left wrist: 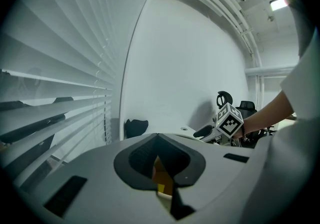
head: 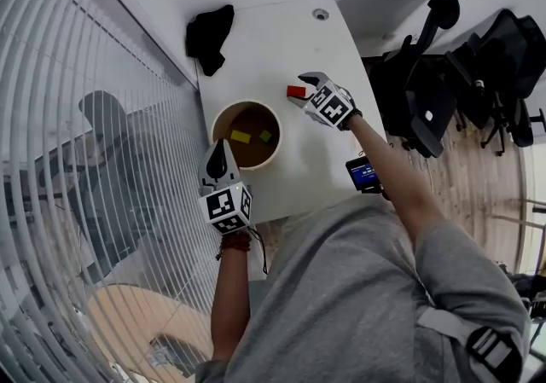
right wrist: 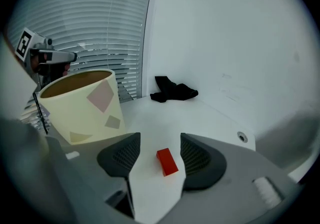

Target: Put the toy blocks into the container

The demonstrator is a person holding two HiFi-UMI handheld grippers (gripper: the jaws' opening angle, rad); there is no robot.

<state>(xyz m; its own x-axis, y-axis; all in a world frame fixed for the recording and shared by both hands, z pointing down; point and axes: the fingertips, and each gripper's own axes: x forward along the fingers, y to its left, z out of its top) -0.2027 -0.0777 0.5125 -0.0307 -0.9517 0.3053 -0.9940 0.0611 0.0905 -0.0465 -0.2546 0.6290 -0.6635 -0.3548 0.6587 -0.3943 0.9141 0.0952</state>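
Note:
A red block (head: 296,91) lies on the white table (head: 281,49), right of the cream round container (head: 223,114). My right gripper (head: 303,87) is open around it; in the right gripper view the red block (right wrist: 167,161) sits between the two pads of the right gripper (right wrist: 160,140) with a gap on each side. A yellow block (head: 241,136) and a green block (head: 266,136) lie inside the container. My left gripper (head: 220,149) hangs over the container's near rim, tips together and holding nothing. In the left gripper view, the left gripper (left wrist: 158,138) shows the yellow block (left wrist: 161,188) through a slit.
A black cloth (head: 211,34) lies at the table's far left corner, and a cable hole (head: 320,14) at the far edge. A phone (head: 362,173) sits at the table's right edge. Office chairs (head: 444,91) stand to the right, window blinds (head: 68,117) to the left.

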